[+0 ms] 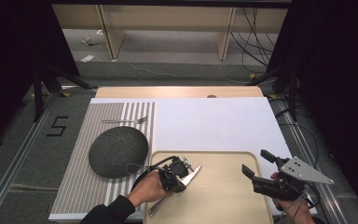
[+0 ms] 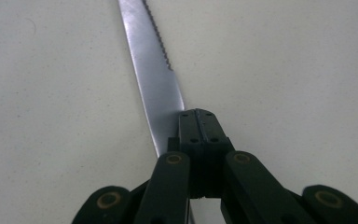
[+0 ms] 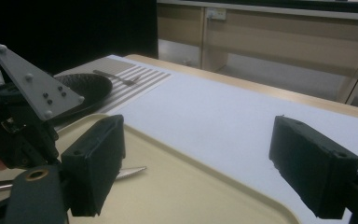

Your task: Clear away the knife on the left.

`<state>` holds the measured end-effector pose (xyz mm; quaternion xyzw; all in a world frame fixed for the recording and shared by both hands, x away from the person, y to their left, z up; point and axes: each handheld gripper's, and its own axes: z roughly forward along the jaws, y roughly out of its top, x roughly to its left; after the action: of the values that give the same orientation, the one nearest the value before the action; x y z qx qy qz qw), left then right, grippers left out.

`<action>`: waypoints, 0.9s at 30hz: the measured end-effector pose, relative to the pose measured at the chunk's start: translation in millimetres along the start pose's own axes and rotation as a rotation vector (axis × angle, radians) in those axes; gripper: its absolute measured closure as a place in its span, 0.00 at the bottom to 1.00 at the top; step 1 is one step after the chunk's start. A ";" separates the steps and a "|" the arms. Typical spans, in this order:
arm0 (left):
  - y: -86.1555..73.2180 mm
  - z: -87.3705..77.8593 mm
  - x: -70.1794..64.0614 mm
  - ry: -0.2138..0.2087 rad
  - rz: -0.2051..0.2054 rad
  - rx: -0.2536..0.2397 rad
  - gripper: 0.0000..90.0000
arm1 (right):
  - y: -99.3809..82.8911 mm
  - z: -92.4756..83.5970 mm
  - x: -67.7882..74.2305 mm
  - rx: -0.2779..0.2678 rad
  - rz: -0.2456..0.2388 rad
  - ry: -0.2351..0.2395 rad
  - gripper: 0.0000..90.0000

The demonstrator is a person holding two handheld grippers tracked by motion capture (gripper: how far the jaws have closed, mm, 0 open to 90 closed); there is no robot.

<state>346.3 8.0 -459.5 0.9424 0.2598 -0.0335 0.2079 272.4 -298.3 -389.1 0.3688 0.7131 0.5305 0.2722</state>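
While the left gripper (image 1: 185, 176) clamps the knife (image 2: 151, 77), the grasp step looks done.
Knife lies on the tray (image 1: 223, 196); right gripper (image 1: 255, 164) waits wide open, empty. Next: lift level, blade clear.

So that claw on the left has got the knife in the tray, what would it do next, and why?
Probably lift it a little, straight up. The left claw is shut on the knife, which lies low over the beige tray. The likely spot for it seems to be the striped mat, by the dark plate and fork.
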 end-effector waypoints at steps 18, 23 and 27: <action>-7.4 -5.6 12.1 0.071 -0.043 -0.002 1.00 | -0.2 -0.1 -0.3 0.001 -0.001 -0.002 0.21; -9.8 -7.1 13.8 0.085 -0.046 -0.001 1.00 | -0.2 -0.2 0.0 0.001 -0.002 -0.001 0.21; -14.6 -9.8 17.3 0.093 -0.057 -0.003 1.00 | -0.2 -0.2 0.2 0.001 -0.003 0.000 0.21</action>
<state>353.5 31.6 -459.0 0.9349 0.2961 0.0049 0.1957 272.1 -298.3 -389.3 0.3679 0.7140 0.5295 0.2730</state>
